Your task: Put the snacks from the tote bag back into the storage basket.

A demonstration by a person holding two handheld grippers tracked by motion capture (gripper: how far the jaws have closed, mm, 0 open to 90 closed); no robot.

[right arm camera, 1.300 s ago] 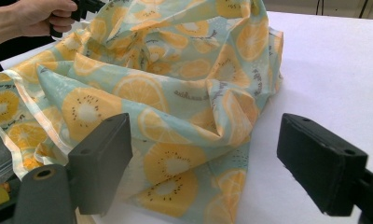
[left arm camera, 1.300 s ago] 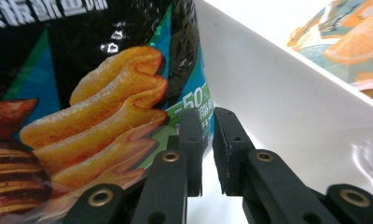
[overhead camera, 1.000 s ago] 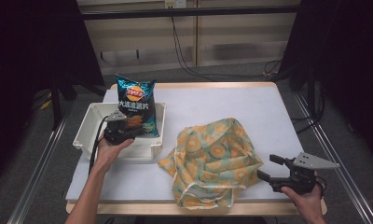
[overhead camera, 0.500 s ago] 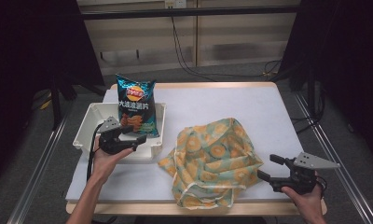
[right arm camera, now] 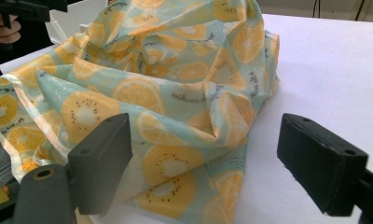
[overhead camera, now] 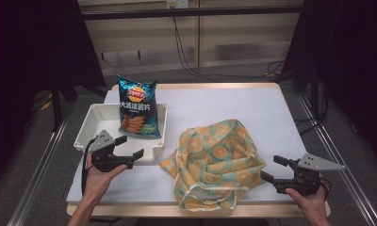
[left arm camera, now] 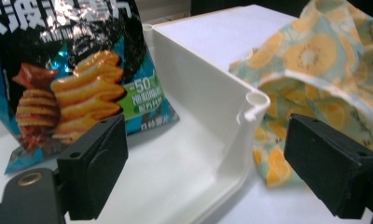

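Observation:
A blue chip bag (overhead camera: 135,108) stands upright in the white tray (overhead camera: 94,123), and its lower half shows in the left gripper view (left arm camera: 68,88). My left gripper (overhead camera: 129,146) hovers over the tray's front edge, a little short of the bag. Its jaws have just been opening and stand wide (left arm camera: 212,172); no pad presses on anything, and the tray's corner wall (left arm camera: 250,105) lies ahead of them. A crumpled orange-slice cloth bag (overhead camera: 219,160) lies at the table's centre front. My right gripper (overhead camera: 273,168) sits open just to the right of it, pointing at the cloth bag (right arm camera: 175,93).
The white tabletop (overhead camera: 233,103) stretches behind and to the right of the cloth. Metal rails (overhead camera: 337,155) run along both table sides. Cables lie on the floor beyond the far edge.
My left gripper let go of the chip bag's lower edge, opened wide and drew back toward the tray's front. The bag stays upright in the tray. The right gripper kept still.

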